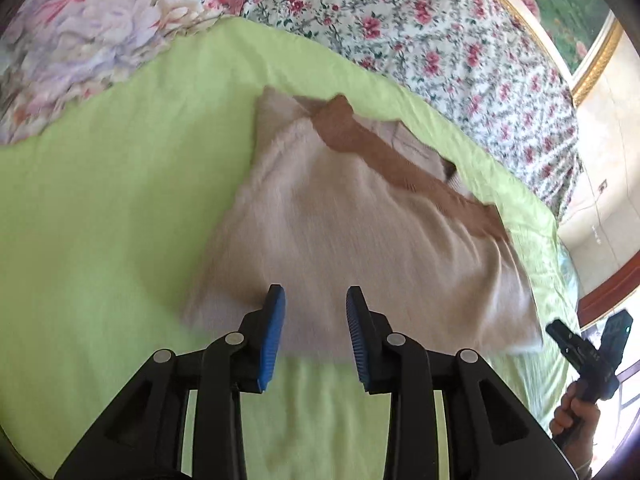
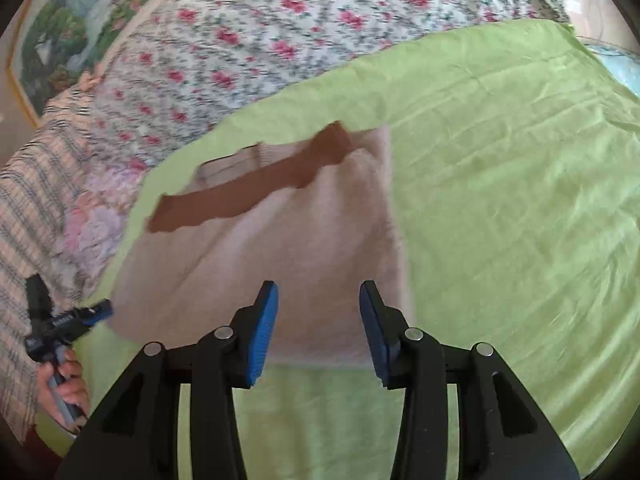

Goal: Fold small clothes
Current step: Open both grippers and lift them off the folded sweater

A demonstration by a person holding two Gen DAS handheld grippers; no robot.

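Observation:
A pale pink fuzzy garment (image 1: 340, 232) with a brown band (image 1: 372, 152) across its far end lies folded flat on a light green sheet (image 1: 100, 220). My left gripper (image 1: 316, 300) hovers over the garment's near edge, blue pads apart, nothing between them. In the right wrist view the same garment (image 2: 280, 248) and its brown band (image 2: 248, 192) lie ahead, and my right gripper (image 2: 319, 294) stands open over the near edge, holding nothing. Each view catches the other gripper at its side: the right one (image 1: 592, 344) and the left one (image 2: 64, 324), each in a hand.
Floral bedding (image 1: 400, 20) lies beyond the green sheet, with a purple-pink flowered cover (image 1: 80, 40) at the left. A gold-framed picture (image 1: 580, 20) hangs behind. A plaid sleeve (image 2: 28, 200) shows at the left of the right wrist view. Bare green sheet (image 2: 520, 200) spreads right of the garment.

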